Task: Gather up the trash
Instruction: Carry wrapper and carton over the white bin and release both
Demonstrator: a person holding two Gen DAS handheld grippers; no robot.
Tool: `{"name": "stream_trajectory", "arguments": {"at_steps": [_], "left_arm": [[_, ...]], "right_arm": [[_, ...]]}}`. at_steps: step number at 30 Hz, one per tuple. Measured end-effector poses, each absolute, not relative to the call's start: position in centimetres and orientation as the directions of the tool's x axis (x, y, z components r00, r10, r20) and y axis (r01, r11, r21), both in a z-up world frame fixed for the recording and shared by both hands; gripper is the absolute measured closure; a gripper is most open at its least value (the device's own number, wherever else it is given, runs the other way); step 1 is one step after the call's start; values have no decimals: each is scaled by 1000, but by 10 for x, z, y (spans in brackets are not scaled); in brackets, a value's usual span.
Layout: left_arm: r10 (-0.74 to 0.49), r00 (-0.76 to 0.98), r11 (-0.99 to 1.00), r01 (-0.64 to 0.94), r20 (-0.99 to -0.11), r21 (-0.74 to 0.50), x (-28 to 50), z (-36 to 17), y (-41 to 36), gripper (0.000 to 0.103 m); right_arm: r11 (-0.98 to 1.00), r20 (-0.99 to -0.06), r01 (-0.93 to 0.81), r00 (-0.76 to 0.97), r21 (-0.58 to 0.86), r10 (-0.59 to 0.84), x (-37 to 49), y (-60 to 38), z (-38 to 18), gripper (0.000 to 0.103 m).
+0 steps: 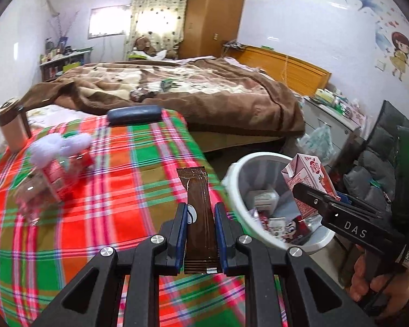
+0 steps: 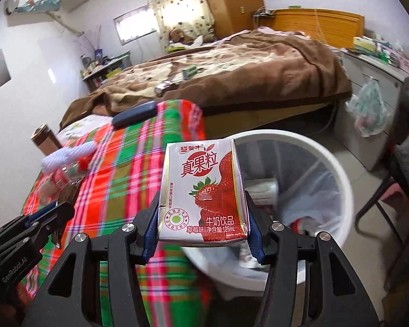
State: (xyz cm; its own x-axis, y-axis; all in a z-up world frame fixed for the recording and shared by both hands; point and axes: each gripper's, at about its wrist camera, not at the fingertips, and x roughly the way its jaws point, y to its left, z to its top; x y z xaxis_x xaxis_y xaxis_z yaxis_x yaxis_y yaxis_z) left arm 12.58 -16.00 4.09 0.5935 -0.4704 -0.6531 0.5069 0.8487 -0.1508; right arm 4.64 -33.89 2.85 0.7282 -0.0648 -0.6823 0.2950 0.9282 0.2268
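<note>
My left gripper (image 1: 200, 208) is shut on a long brown snack wrapper (image 1: 197, 188), which sticks out forward over the plaid cloth near the table's right edge. My right gripper (image 2: 201, 204) is shut on a pink strawberry milk carton (image 2: 201, 188), held upright at the near rim of the white trash bin (image 2: 340, 179). In the left wrist view the carton (image 1: 309, 174) and right gripper (image 1: 306, 190) hang over the bin (image 1: 238, 174), which has several wrappers and cartons inside. The left gripper (image 2: 65, 212) shows at the lower left of the right wrist view.
On the plaid-covered table (image 1: 109, 218) lie a clear plastic bottle with a red label (image 1: 49, 182), a white fluffy item (image 1: 57, 144), a tan cup (image 1: 11, 125) and a dark blue case (image 1: 133, 114). A bed (image 1: 191, 87) stands behind, a padded chair (image 1: 381, 163) to the right.
</note>
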Motion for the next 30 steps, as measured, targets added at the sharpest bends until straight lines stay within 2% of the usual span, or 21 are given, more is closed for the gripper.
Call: {"name": "stream_trajectory", "arguments": {"at_steps": [16,28,29,30], "left_arm": [[-545,483,763,624,-685,-168,129,25,-248,83],[-532,444,751,640,-721,-160,137,7,-280,83],[-533,441,752,637,-722,-165,138,6,-279,80],[-535,439,752,636,-722,-170,139,6,-278,70]], "right_arm": [[895,-731,398,669,201,-133,38,-391,9,48],[898,-769,400,627,181,-124,44,-407,-8,48],[899,-770,401,625,175,-128,43,-406,-8,48],[900,-772,401,623,174,-128,43,-407,-8,48]]}}
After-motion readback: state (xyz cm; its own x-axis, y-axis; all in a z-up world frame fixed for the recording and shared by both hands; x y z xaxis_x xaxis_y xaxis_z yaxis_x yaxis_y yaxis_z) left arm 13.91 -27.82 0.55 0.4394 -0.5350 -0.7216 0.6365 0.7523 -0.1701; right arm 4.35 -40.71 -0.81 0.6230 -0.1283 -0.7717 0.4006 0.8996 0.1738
